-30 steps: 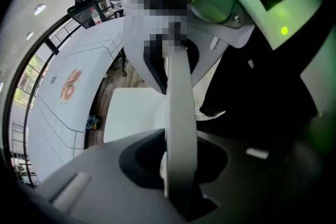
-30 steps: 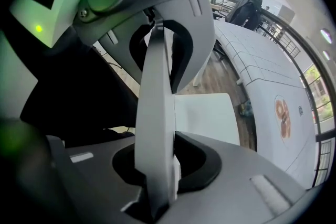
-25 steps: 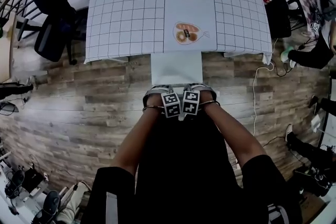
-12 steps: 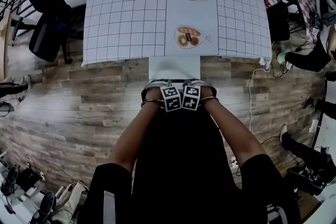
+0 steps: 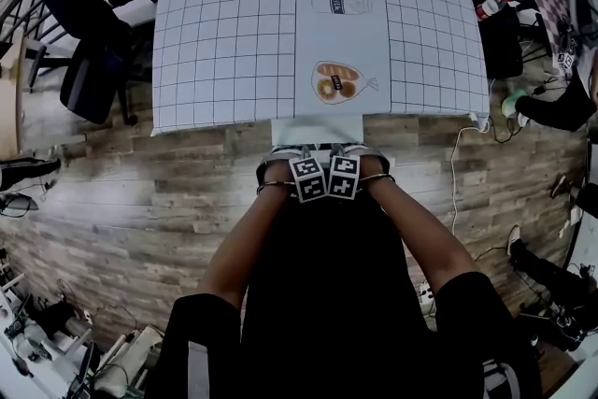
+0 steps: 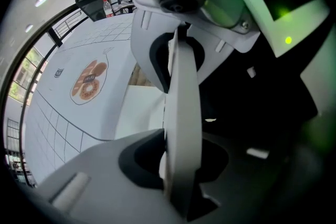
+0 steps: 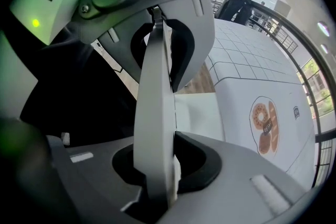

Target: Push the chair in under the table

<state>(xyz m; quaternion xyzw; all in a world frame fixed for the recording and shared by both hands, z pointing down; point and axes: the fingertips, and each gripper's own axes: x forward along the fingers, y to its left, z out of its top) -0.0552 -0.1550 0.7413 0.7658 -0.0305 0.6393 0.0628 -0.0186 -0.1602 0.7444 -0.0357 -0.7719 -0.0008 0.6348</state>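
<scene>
A white chair stands at the near edge of the table, which is covered with a gridded cloth; only a thin strip of the seat shows past the cloth. My left gripper and right gripper point down side by side at the top of the chair's back. In the left gripper view the pale backrest edge runs between the jaws of the left gripper, which are shut on it. The right gripper is likewise shut on the backrest.
A black office chair stands left of the table. Bags and a white cable lie on the wooden floor to the right. Flat pictures of bread and a bottle are printed on the cloth.
Both grippers have moved toward the table with the chair's back. The chair has slid further under the cloth, and less of the seat shows.
</scene>
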